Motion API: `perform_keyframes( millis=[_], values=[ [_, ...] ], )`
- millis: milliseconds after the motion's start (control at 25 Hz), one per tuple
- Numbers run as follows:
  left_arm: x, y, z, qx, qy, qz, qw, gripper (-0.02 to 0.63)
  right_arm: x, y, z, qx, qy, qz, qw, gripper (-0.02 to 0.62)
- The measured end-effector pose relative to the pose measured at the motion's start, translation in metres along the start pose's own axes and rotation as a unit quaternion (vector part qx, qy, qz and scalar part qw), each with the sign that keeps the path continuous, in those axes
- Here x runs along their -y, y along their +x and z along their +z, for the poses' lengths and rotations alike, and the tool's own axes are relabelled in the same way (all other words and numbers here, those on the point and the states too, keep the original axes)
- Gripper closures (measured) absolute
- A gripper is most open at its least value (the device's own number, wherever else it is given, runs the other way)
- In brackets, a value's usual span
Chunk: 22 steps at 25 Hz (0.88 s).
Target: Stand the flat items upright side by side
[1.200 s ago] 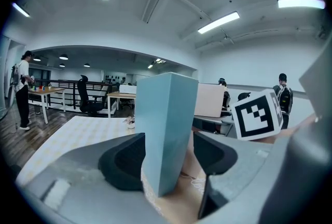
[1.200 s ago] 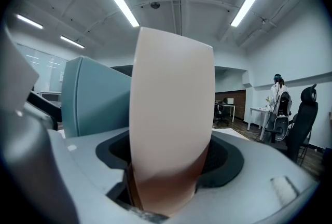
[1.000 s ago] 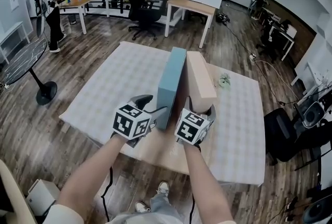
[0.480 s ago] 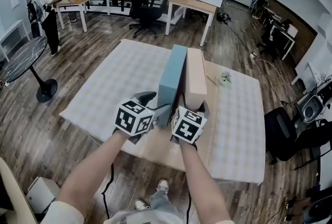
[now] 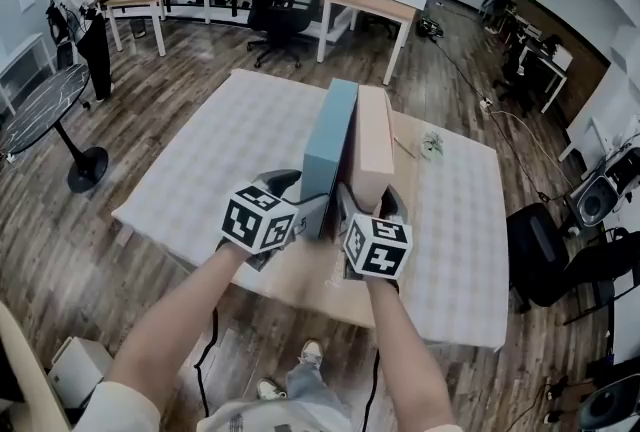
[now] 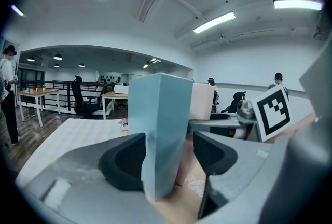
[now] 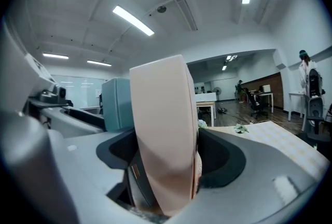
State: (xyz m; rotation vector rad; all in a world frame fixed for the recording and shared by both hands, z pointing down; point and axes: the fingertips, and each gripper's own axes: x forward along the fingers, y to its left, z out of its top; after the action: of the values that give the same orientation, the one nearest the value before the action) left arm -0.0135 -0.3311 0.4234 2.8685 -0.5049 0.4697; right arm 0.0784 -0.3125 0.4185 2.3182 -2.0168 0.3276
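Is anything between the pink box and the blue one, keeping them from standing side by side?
Nothing visible: the pink box stands upright close beside the blue box, only a narrow gap between them.

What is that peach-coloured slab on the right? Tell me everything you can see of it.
The peach box is a flat, plain, matte slab, cardboard by its look. It stands upright on a long narrow edge on the table, running away from the person, close beside the blue box on its left; whether the two touch is unclear. Its near end sits in the right claw, whose jaws have just been opening slightly, with both pads against its sides.
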Motion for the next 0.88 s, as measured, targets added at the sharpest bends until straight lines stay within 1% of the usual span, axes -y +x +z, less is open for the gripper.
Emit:
perform_keyframes(
  millis=[200, 240, 320, 360, 560, 680, 880],
  values=[
    [-0.002, 0.000, 0.001, -0.003, 0.002, -0.002, 1.0000, 0.310, -0.001, -0.016, -0.001, -0.012, -0.039, 0.083, 0.996, 0.258],
    [-0.003, 0.000, 0.001, -0.005, 0.002, -0.003, 1.0000, 0.310, 0.000, -0.019, -0.001, -0.015, -0.045, 0.097, 0.994, 0.282],
    [-0.005, 0.001, 0.002, -0.005, 0.004, -0.004, 1.0000, 0.310, 0.003, -0.023, -0.001, -0.016, -0.048, 0.120, 0.992, 0.299],
    [-0.005, 0.001, 0.003, -0.004, 0.005, -0.005, 1.0000, 0.323, 0.005, -0.026, -0.002, -0.016, -0.047, 0.127, 0.991, 0.313],
    [-0.004, 0.004, 0.006, -0.001, 0.008, -0.010, 0.9999, 0.334, 0.013, -0.027, -0.007, -0.024, -0.033, 0.144, 0.989, 0.318],
    [-0.006, 0.005, 0.005, -0.002, 0.008, -0.010, 0.9999, 0.347, 0.006, -0.022, -0.010, -0.024, -0.014, 0.157, 0.987, 0.331],
    [-0.010, 0.004, 0.008, -0.005, 0.011, -0.012, 0.9999, 0.356, -0.012, -0.012, -0.009, -0.016, 0.006, 0.158, 0.987, 0.338]
  ],
)
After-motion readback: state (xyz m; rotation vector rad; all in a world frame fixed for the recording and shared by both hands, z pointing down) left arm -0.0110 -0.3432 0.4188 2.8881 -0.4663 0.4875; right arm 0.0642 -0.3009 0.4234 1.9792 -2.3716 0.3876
